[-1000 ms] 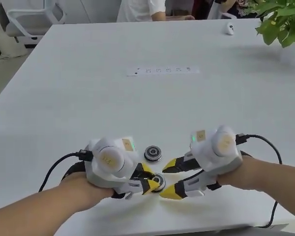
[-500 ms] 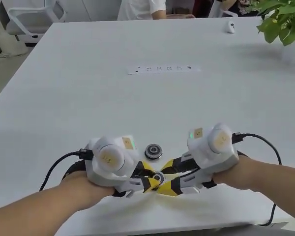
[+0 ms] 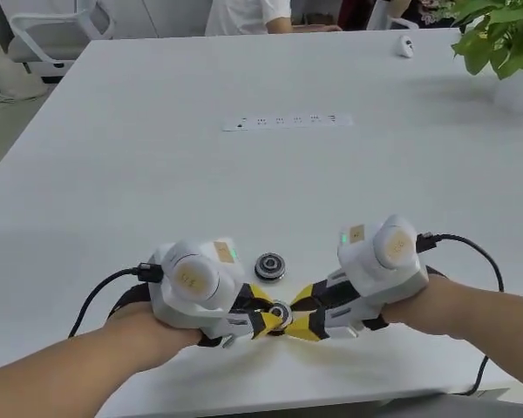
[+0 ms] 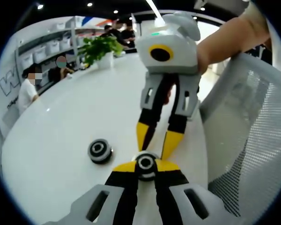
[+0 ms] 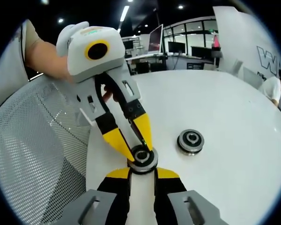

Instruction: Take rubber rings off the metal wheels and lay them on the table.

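Nearest, by the near edge of the counter [image 3: 139,174], the left gripper [image 3: 263,319] and the right gripper [image 3: 300,320] lay on one left-to-right line with their tips facing each other. Between the tips sat the held wheel [image 3: 279,313], lying flat with its hub up and its axle upright. Whether it rested on the counter or hung just above it could not be told.

The left gripper's fingers [image 4: 126,167] were clamped on the wheel from either side. The right gripper's fingers [image 5: 167,173] were drawn close together and pinched the wheel's rim on their own side. Whether they gripped the dark outer band or the metal could not be told.

Two wheels were counted, and two grippers. The second wheel [image 3: 270,266] lay just beyond the held one, flat on the counter, hub up, apart from both grippers and wearing a dark outer band.

Each gripper view looked along its own fingers at the other gripper's body and the hand behind it. Both took in a grey mesh panel [image 4: 243,140] past the counter's near edge.

Far up the counter, the head view showed a white power strip [image 3: 288,122] with its long axis running left to right. A plant [image 3: 497,35] stood at the far right.
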`<state>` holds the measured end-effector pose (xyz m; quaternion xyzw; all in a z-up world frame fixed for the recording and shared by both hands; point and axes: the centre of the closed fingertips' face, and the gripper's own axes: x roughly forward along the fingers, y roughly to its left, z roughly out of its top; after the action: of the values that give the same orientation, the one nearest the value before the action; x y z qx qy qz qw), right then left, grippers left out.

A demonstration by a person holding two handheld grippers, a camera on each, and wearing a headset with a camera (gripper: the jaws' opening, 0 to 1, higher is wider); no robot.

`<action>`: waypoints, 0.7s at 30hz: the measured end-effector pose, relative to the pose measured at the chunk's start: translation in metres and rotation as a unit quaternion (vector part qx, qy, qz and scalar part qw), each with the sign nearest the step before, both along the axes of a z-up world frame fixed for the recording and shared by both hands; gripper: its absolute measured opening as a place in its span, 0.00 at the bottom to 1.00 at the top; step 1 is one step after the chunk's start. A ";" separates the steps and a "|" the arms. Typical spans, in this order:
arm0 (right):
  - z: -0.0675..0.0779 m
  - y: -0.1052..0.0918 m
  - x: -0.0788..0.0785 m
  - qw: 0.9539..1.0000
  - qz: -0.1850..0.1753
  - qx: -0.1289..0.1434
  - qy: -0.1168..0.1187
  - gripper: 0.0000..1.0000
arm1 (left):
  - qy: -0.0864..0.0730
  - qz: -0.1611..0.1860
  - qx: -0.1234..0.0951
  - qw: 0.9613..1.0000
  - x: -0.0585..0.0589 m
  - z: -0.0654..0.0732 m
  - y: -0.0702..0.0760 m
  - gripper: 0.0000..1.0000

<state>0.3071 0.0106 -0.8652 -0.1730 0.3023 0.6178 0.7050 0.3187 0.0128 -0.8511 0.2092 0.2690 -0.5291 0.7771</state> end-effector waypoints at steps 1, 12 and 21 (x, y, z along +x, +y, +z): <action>0.000 0.000 0.000 1.000 0.000 -0.001 0.000 0.15 | 0.000 0.000 0.000 1.000 0.000 0.000 0.000 0.13; -0.002 -0.005 0.002 1.000 -0.008 -0.012 0.003 0.04 | -0.001 0.003 0.000 1.000 -0.001 0.000 0.000 0.13; -0.002 -0.007 0.005 1.000 -0.024 -0.013 0.012 0.00 | -0.006 0.000 0.004 1.000 -0.001 0.000 0.000 0.13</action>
<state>0.3123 0.0041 -0.8667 -0.1679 0.3229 0.5989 0.7133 0.3181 0.0126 -0.8508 0.2159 0.2662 -0.5269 0.7777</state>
